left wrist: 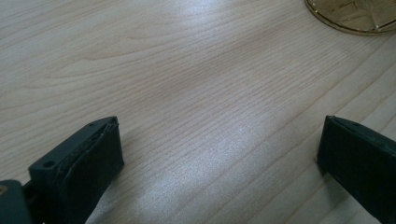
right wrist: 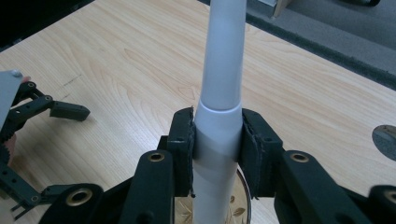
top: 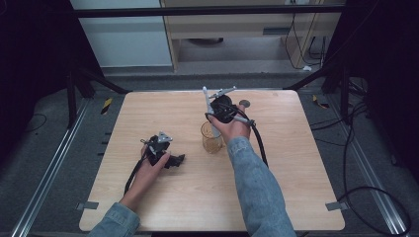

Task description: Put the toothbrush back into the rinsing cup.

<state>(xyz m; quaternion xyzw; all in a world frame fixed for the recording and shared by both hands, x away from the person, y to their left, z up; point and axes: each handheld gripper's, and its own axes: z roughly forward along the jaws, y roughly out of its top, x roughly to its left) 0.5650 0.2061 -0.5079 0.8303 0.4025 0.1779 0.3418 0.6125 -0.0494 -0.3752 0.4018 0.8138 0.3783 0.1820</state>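
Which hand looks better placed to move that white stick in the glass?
The right gripper: its jaws already clamp the white stick above the glass. The left gripper rests open on the table, apart.

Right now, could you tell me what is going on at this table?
A person works two handheld grippers. The right gripper is shut on a white tapered wand, holding it upright in an amber glass on the wooden table. The left gripper rests open beside it, holding nothing.
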